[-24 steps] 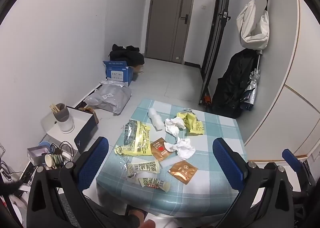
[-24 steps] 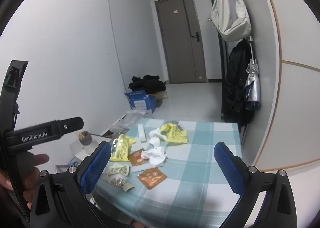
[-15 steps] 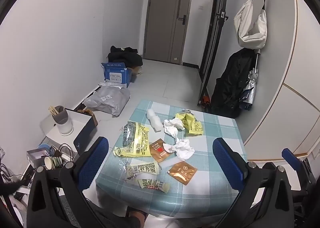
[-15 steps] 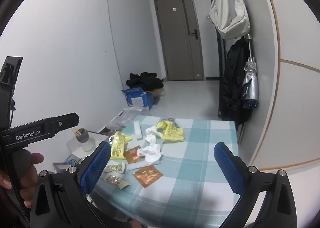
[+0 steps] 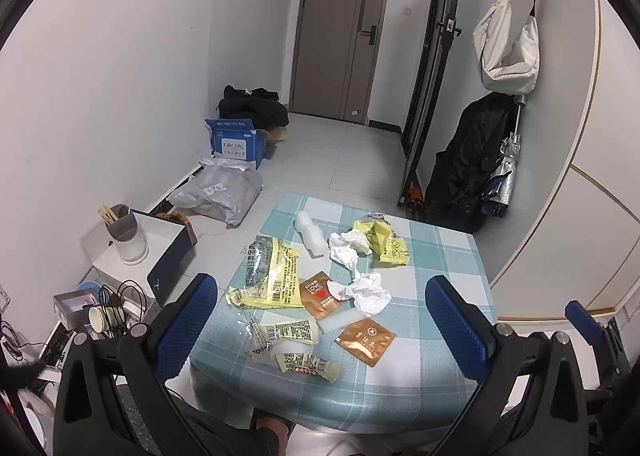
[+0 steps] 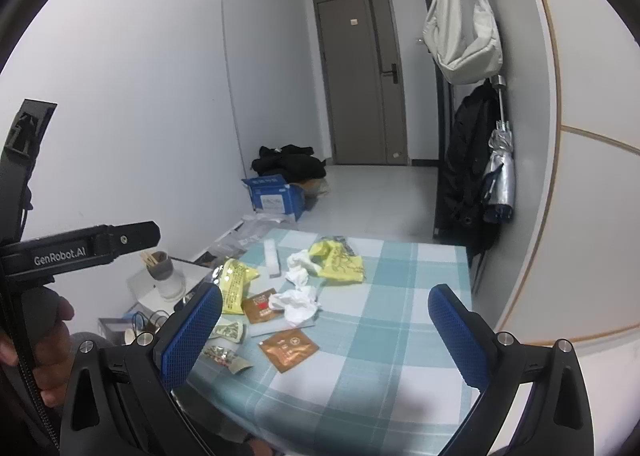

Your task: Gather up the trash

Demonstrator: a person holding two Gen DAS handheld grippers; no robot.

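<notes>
Trash lies scattered on a small table with a teal checked cloth [image 5: 436,256]. There are two yellow wrappers [image 5: 274,274] [image 5: 384,242], crumpled white tissues [image 5: 366,292] [image 5: 346,248], two brown sachets [image 5: 320,294] [image 5: 366,340], a white plastic roll [image 5: 310,234] and small printed wrappers [image 5: 288,332] near the front edge. The same heap shows in the right wrist view [image 6: 298,302]. My left gripper [image 5: 322,322] is open and empty, held above the table's near side. My right gripper [image 6: 326,330] is open and empty, also above the near side.
A white low stand with a cup of chopsticks [image 5: 124,234] sits left of the table. A blue box [image 5: 236,141], a grey plastic bag [image 5: 220,195] and black clothes [image 5: 256,105] lie on the floor. Bags and an umbrella [image 5: 504,171] hang on the right wall.
Both grippers have drifted slightly, so the table sits a little differently in each view. The trash has not moved and both grippers stay open.
</notes>
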